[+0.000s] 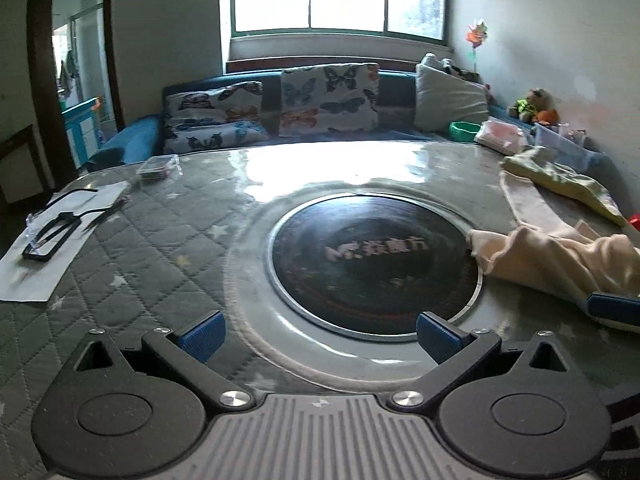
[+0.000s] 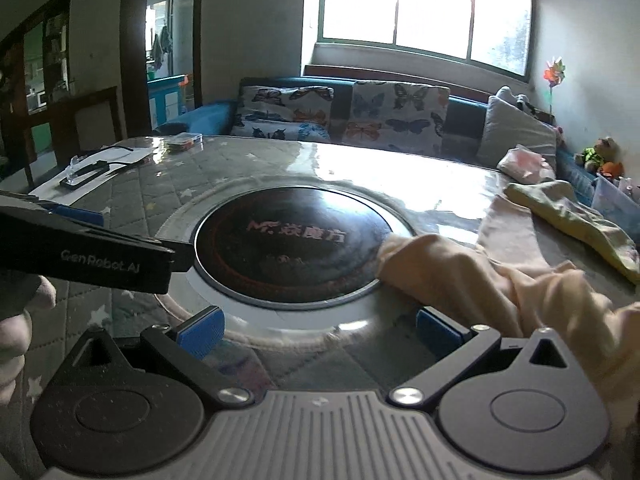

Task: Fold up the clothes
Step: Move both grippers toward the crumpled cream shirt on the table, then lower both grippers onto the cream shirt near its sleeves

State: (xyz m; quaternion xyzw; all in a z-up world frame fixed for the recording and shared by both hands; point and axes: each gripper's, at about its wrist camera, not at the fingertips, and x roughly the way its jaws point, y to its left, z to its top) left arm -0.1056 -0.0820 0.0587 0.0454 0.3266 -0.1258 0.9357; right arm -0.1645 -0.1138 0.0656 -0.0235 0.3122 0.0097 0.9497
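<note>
In the left wrist view, we find the left gripper (image 1: 320,334) low over the worktop (image 1: 160,240), its jaws spread wide with nothing between them, framing the near rim of the round black cooktop (image 1: 372,260) set into the centre. The peach garment (image 1: 560,256) lies crumpled at the right, its edge touching the cooktop rim. A yellow-green garment (image 1: 560,178) lies beyond it, toward the far right edge. A blue pad of the right gripper (image 1: 612,306) enters at the right border, against the peach cloth. A white paper sheet (image 1: 36,272) carrying a black frame lies on the left. In the right wrist view, we see the right gripper (image 2: 320,330) with jaws spread; the peach garment (image 2: 500,276) lies bunched just beside and partly over the right finger, not pinched. The left gripper (image 2: 92,252) crosses from the left, over the worktop (image 2: 132,196), near the cooktop (image 2: 292,244). The yellow-green garment (image 2: 576,216) sits farther right.
</note>
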